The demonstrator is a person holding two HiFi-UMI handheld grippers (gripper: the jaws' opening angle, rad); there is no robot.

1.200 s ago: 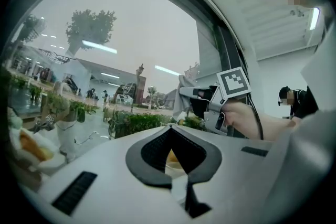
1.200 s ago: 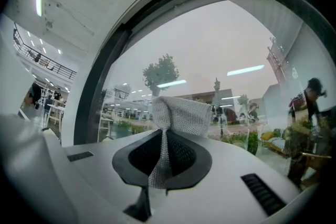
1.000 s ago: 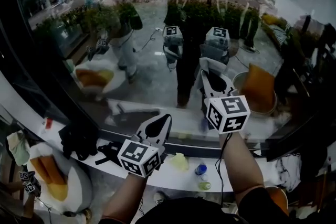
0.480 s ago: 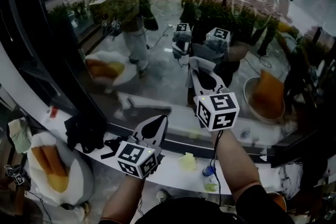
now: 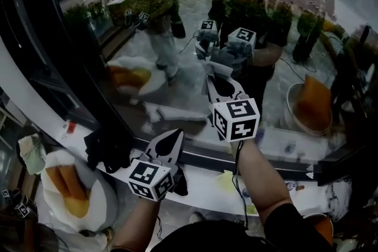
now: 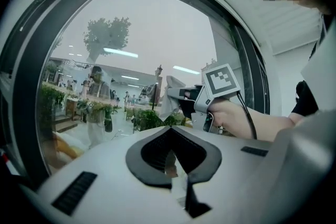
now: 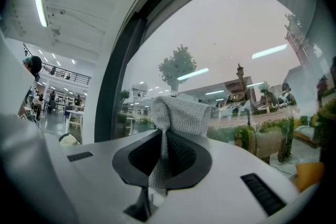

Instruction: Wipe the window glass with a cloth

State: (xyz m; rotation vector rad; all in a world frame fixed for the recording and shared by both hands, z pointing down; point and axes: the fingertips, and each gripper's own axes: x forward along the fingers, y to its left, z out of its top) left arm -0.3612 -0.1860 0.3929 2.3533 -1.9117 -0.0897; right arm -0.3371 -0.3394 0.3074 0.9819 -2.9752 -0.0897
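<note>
- Two grippers are facing the window glass (image 5: 177, 62).
- Right gripper (image 5: 217, 81) is pinching a grey mesh cloth (image 7: 178, 115), jaws clamped on it, cloth right at the glass.
- Left gripper (image 5: 173, 140) is hovering below, near the glass's bottom edge, jaws together and empty.

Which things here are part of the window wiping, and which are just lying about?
In the job:
window glass
grey cloth
right gripper, shut on the cloth

Lying about:
black bundle
yellow-green rag
white bag
left gripper, shut, empty, idle
</note>
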